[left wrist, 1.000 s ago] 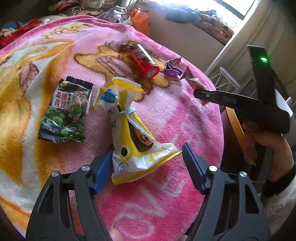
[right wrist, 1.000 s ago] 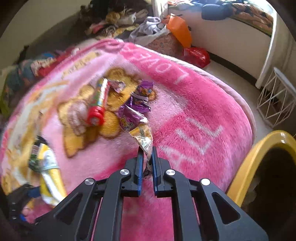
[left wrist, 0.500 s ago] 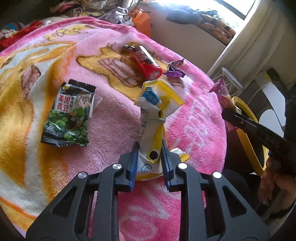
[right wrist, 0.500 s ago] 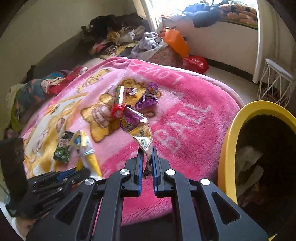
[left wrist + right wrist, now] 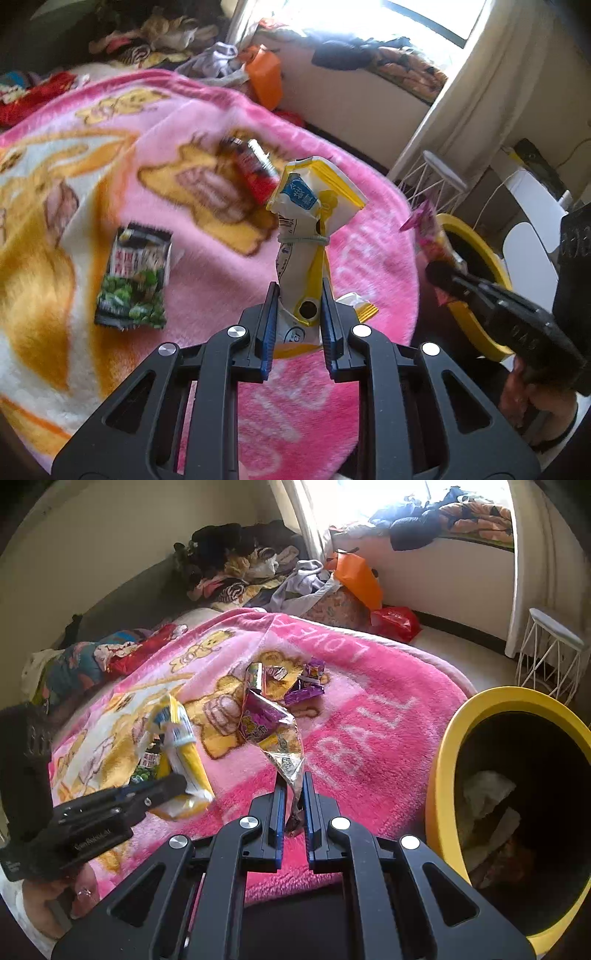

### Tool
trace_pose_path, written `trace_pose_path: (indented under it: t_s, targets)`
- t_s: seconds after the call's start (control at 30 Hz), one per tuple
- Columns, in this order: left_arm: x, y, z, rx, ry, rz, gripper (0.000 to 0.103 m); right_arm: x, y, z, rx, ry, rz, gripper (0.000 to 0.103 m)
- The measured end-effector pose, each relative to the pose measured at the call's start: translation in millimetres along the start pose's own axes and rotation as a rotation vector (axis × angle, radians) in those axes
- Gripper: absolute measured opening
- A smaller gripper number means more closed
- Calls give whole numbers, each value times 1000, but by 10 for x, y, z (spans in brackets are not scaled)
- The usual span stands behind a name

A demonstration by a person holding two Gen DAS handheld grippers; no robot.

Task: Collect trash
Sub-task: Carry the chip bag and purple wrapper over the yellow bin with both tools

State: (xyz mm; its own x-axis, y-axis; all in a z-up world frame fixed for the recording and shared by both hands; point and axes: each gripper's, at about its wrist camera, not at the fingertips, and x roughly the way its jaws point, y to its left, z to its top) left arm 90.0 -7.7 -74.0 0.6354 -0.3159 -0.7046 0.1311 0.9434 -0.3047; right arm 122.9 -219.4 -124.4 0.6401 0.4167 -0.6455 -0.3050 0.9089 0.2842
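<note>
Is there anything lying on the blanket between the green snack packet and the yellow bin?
Only bare pink blanket lies there; the yellow-white bag in between hangs pinched in the left gripper, seen from the left wrist.

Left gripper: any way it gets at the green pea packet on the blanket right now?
Probably not yet. The left gripper is shut on the yellow-and-white bag, so its jaws are occupied. The green pea packet itself lies uncovered on the blanket with nothing above it; once the bag is dropped, access looks free.

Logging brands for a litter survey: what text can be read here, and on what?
"LOVE" and "BALL": pink blanket, woven in white, letters partly cut off.
Yellow-white pouch in the left tongs: blue label, characters blurred.
Green pea packet: blurred.
Purple wrapper in the right tongs: unreadable.
</note>
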Motion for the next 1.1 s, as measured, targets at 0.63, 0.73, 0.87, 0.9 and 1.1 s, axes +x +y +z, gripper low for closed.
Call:
trace_pose_path:
  t_s: [0.63,0.73,0.87,0.9,1.1]
  targets:
    - [-202,-515,98,85,-72,-64,15,-375,-143,-41,36,-78,-11,9]
    - [-213,-566,107,96,-78,-70,15,-425,-168,-49,42,-89,-19,9]
    - [-211,-620,109,108,-80,-79,16,-476,-233,-52,53,-100,-37,9]
    - [-209,-634,105,111,-80,-80,16,-486,-258,-48,59,-103,-38,9]
    - [-199,-707,96,129,-82,-88,16,-563,-348,-50,79,-122,-59,9]
